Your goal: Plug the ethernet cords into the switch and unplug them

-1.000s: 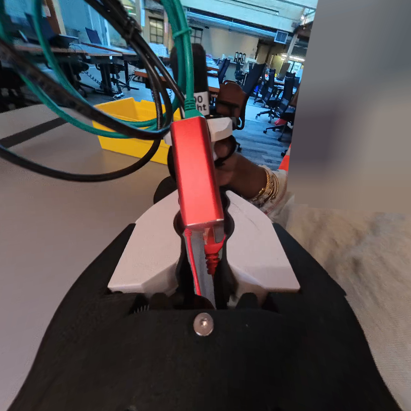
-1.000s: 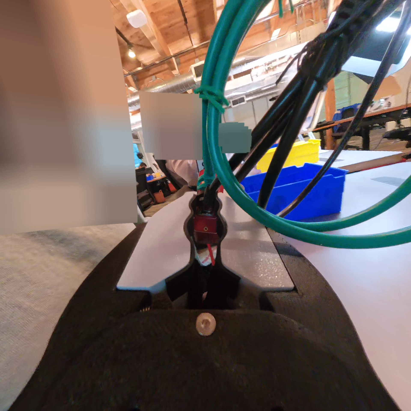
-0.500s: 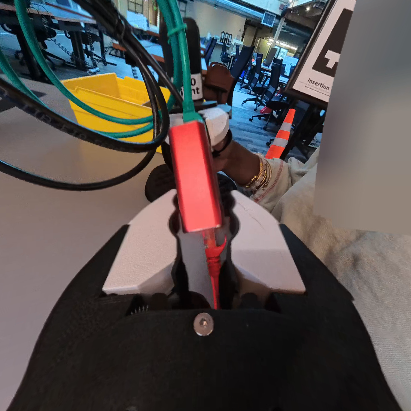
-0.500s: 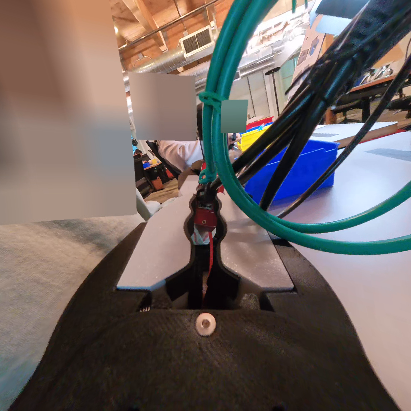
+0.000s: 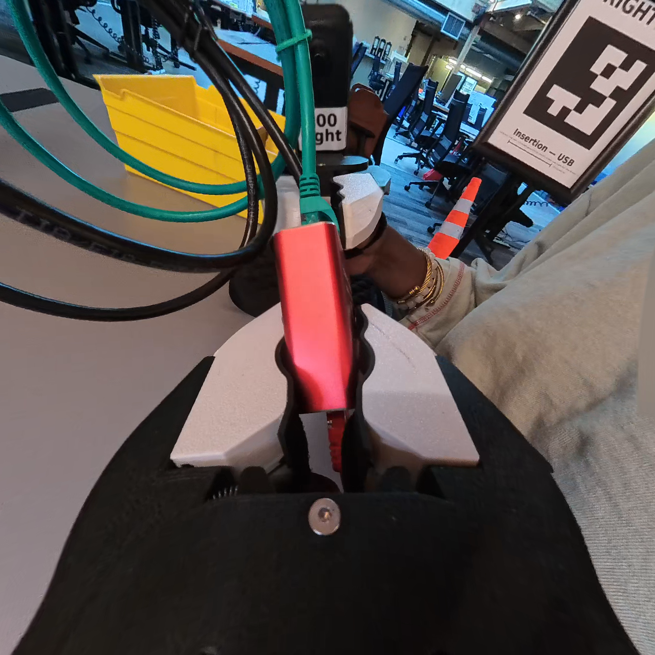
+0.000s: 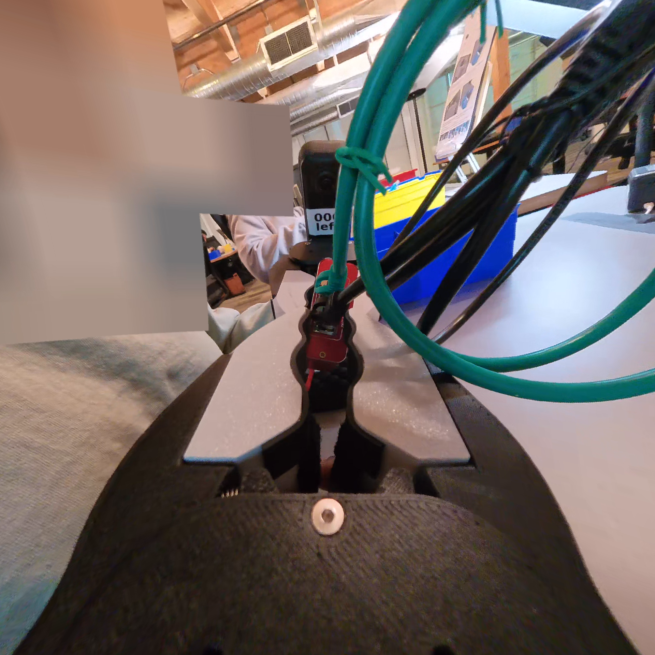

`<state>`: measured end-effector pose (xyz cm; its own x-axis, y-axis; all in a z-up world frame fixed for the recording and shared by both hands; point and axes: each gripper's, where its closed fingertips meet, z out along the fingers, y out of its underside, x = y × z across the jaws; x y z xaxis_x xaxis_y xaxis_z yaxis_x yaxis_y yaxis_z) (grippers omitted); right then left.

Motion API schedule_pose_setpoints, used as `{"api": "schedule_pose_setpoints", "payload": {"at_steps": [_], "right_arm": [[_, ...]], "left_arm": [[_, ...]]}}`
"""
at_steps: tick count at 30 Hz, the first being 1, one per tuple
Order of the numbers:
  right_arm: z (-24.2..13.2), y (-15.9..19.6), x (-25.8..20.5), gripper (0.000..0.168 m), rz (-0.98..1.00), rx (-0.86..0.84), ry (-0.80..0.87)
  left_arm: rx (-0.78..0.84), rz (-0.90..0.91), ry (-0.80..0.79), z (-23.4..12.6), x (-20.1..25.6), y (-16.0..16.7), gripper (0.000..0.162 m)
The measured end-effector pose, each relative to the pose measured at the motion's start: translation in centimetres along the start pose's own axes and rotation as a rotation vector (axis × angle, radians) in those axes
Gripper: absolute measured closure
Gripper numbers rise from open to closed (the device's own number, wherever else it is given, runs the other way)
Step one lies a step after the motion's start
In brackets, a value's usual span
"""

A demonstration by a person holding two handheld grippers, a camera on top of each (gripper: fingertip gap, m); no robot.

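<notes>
Left gripper (image 5: pixel 320 340): white fingers (image 5: pixel 244 390) clamped on the near end of the red switch (image 5: pixel 313 319); the switch is lifted off the table, long axis pointing away from the camera
Red lead (image 5: pixel 336 439): short, leaves the switch's near end and runs down between the left fingers
Right gripper (image 6: pixel 328 329): faces the left one; its fingers (image 6: pixel 255 386) are drawn in close around the switch's far end (image 6: pixel 326 340); whether they press on the switch or on a plug I cannot tell
Green ethernet cord (image 5: pixel 310 191): plug seated in the switch's far end; cable rises upward, tied with a green twist, and loops wide to the left
Black cords (image 5: pixel 149 248): also run to the far end of the switch, curving out over the table (image 5: pixel 88 372)
Hand (image 5: pixel 375 258): grips the right gripper, bracelets at the wrist, pale sleeve (image 5: pixel 531 319) beside it
Yellow bin (image 5: pixel 170 131): on the table, beyond the cable loops
Blue bin (image 6: pixel 460 255): on the table in the right wrist view, behind the black cords
Framed sign (image 5: pixel 584 88): upper right; orange cone (image 5: pixel 453 219) on the floor below it
</notes>
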<state>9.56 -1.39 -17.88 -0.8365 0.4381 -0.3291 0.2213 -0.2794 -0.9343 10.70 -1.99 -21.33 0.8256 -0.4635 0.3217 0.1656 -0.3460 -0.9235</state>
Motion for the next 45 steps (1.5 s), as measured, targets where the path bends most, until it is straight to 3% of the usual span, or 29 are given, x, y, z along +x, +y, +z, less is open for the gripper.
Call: {"api": "schedule_pose_setpoints", "payload": {"at_steps": [6,21,27,40,45], "right_arm": [[-0.5,0.1,0.6,0.154,0.201,0.094,-0.071],[-0.9,1.7,2.3,0.147,-0.106,-0.094,0.116],[-1.0,2.3,3.1,0.147,-0.074,-0.084,0.157],[-1.0,2.4,3.5,0.146,-0.44,-0.073,0.415],[-0.8,1.9,3.1,0.148,-0.455,-0.014,0.439]], "left_arm": [[-0.024,-0.005,0.0,0.3,-0.5,1.0,0.13],[-0.014,-0.086,0.024,0.7,-1.6,2.2,0.131],[-0.024,-0.131,0.0,0.8,-2.3,2.7,0.131],[0.0,-0.124,-0.01,0.7,-2.5,2.9,0.131],[0.037,-0.122,0.029,0.5,-2.1,2.5,0.131]]}}
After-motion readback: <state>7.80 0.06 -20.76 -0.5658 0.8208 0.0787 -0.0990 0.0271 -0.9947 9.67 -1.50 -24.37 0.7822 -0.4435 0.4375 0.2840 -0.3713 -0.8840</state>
